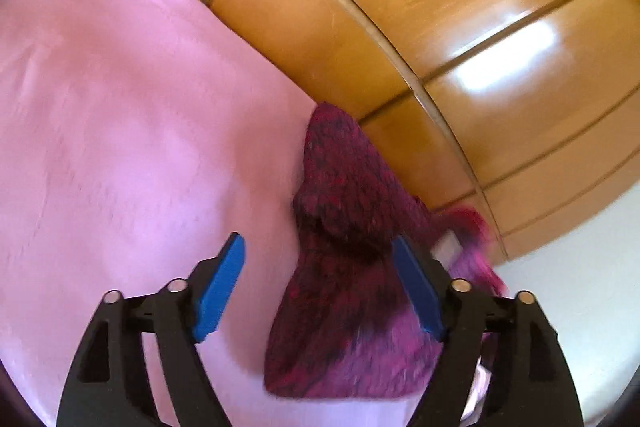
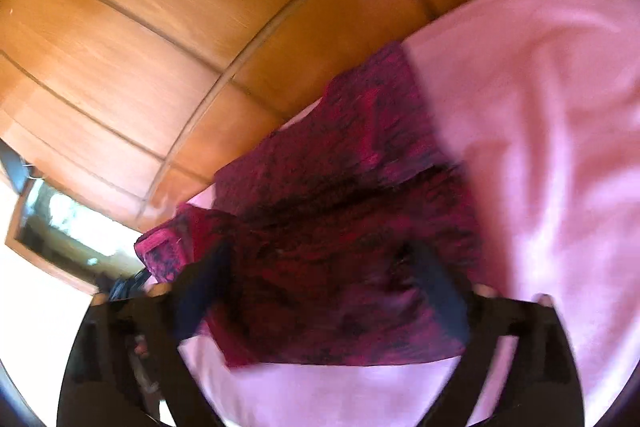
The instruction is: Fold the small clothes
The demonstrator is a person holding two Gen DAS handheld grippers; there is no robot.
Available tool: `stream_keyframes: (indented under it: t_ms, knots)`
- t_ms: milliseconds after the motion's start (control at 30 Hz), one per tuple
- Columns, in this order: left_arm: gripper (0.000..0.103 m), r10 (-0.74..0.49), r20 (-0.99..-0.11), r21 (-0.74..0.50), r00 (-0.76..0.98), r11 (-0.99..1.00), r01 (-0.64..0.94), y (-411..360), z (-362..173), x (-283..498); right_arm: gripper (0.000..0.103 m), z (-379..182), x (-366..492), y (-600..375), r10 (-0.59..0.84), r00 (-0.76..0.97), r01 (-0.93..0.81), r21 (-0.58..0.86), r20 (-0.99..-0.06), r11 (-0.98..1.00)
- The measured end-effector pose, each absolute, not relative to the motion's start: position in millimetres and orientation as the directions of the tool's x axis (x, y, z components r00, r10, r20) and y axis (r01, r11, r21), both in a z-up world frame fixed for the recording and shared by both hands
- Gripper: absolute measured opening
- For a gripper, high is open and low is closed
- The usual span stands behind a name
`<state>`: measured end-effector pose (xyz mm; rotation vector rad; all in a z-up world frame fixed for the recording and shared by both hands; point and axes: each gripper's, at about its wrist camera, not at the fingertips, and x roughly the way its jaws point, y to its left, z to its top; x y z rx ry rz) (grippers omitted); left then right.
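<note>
A small dark red and magenta knitted garment (image 1: 348, 267) lies bunched on a pink bedsheet (image 1: 120, 127). My left gripper (image 1: 320, 259) is open, its blue pads (image 1: 220, 291) wide apart, the garment's raised fold between them nearer the right pad. In the right wrist view the same garment (image 2: 340, 227) lies spread on the sheet (image 2: 540, 107). My right gripper (image 2: 320, 267) is open just above it, one finger at each side of the cloth. This view is blurred.
A glossy wooden wardrobe (image 1: 460, 27) stands beyond the bed's edge; it also fills the top left of the right wrist view (image 2: 160, 27). A framed window or mirror (image 2: 60, 227) shows at the left. A white wall (image 1: 580, 287) is at the right.
</note>
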<state>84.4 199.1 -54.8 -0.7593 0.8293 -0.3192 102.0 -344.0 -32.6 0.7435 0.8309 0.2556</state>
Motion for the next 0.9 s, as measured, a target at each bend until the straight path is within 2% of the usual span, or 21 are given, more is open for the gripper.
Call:
stream_keyframes:
  t_ms: [100, 233, 300, 400, 433, 567, 633, 700, 900]
  knots:
    - [0.078, -0.558, -0.564, -0.682, 0.608, 0.73, 0.038, 190.5, -62.4, 64.5, 0.098, -31.6, 84.0, -365.5, 0.451, 0.691, 0.111, 0.7, -0.564, 0.706]
    - [0.082, -0.562, -0.605, -0.64, 0.564, 0.765, 0.076, 176.5, -73.7, 53.8, 0.095, -35.7, 74.5, -367.4, 0.412, 0.675, 0.122, 0.643, -0.612, 0.756]
    - [0.082, -0.581, -0.604, -0.645, 0.545, 0.758, 0.093, 167.9, -79.9, 55.4, 0.082, -39.7, 72.4, -352.3, 0.408, 0.642, 0.085, 0.589, -0.649, 0.803]
    - [0.082, -0.602, -0.611, -0.642, 0.514, 0.757, 0.123, 153.9, -86.6, 59.4, 0.07, -49.6, 76.6, -325.4, 0.371, 0.596, 0.035, 0.485, -0.712, 0.874]
    - [0.074, -0.604, -0.615, -0.637, 0.507, 0.76, 0.132, 150.3, -86.3, 59.4, 0.067, -54.8, 78.0, -319.1, 0.354, 0.582, 0.029, 0.454, -0.732, 0.89]
    - [0.025, -0.564, -0.669, -0.572, 0.484, 0.806, 0.15, 140.0, -89.6, 62.4, 0.038, -79.6, 87.7, -295.9, 0.236, 0.533, 0.019, 0.291, -0.812, 0.957]
    - [0.017, -0.576, -0.66, -0.588, 0.483, 0.796, 0.144, 143.3, -89.1, 63.8, 0.022, -80.2, 86.2, -295.3, 0.23, 0.532, 0.02, 0.284, -0.815, 0.959]
    - [0.014, -0.574, -0.659, -0.583, 0.486, 0.798, 0.152, 143.3, -85.4, 59.0, 0.015, -74.7, 78.9, -298.2, 0.244, 0.534, 0.022, 0.301, -0.81, 0.953]
    - [0.011, -0.61, -0.626, -0.621, 0.486, 0.767, 0.163, 145.7, -76.9, 33.5, 0.012, -52.4, 38.2, -309.8, 0.314, 0.554, 0.011, 0.384, -0.771, 0.923]
